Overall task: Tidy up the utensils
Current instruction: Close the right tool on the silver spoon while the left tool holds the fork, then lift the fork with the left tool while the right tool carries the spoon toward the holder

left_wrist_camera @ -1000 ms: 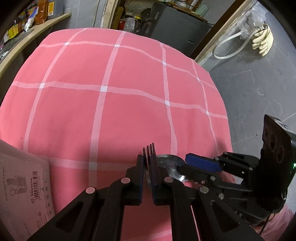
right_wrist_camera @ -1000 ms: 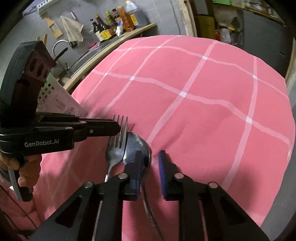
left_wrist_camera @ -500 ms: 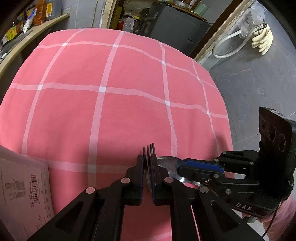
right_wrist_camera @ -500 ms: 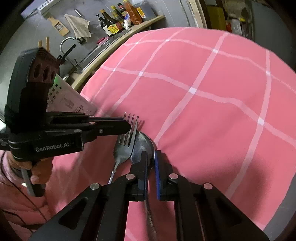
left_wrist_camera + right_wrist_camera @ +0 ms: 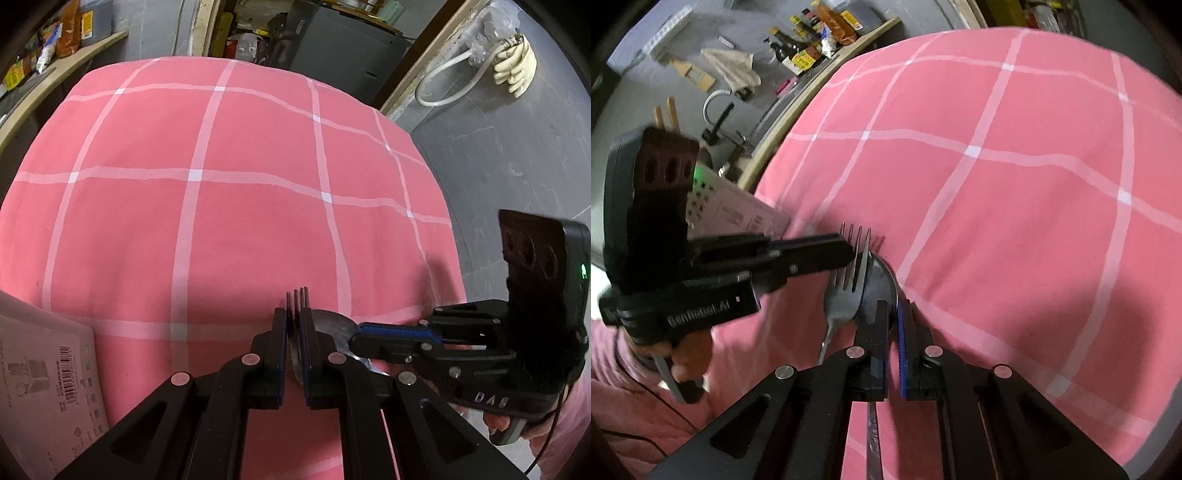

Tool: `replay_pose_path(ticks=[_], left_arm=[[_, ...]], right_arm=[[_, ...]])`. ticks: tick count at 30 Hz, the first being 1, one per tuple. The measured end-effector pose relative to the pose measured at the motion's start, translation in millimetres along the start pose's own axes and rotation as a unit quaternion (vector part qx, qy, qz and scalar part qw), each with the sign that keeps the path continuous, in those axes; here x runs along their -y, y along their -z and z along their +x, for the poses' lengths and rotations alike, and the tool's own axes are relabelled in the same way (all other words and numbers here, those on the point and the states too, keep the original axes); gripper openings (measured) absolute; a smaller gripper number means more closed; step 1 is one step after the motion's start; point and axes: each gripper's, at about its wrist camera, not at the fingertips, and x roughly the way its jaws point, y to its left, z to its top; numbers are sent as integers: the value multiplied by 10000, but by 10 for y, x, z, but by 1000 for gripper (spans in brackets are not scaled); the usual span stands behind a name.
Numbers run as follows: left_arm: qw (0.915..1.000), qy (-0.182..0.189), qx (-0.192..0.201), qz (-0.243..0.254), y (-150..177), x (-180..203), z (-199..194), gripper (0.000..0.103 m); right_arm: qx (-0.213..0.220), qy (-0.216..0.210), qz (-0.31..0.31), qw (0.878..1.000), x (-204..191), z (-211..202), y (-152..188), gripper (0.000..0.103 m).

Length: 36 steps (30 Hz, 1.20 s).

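Fork and spoon overlap side by side above the pink checked surface, handles running back toward the person. The left gripper is clamped on the fork's head; the right gripper has just been closing and pinches the spoon bowl. Both point steeply downward, nearly touching.

Dim indoor light, soft shadows on the tablecloth, fisheye-warped dark corners, slight motion blur
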Motion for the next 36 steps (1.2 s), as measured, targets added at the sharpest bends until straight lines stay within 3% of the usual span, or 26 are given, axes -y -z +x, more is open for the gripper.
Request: replay_pose_path(ticks=[21,27,30,36], left_arm=[[9999,105,-2,-93,54,-117,24,8],[9999,97,44,-31,80,-97,-11,8],[9998,113,156,75,82,-66,-81,7],[9994,78,294,191,86,-26,-187,3]], right_arm=[[94,-646,752,9950,79,263,116,5],[235,-329,783,9961,-3,257,157,4],[480,-204,891,9947,-16,161,234,2],[1081,497,854,9892,-134,-66,372,2]])
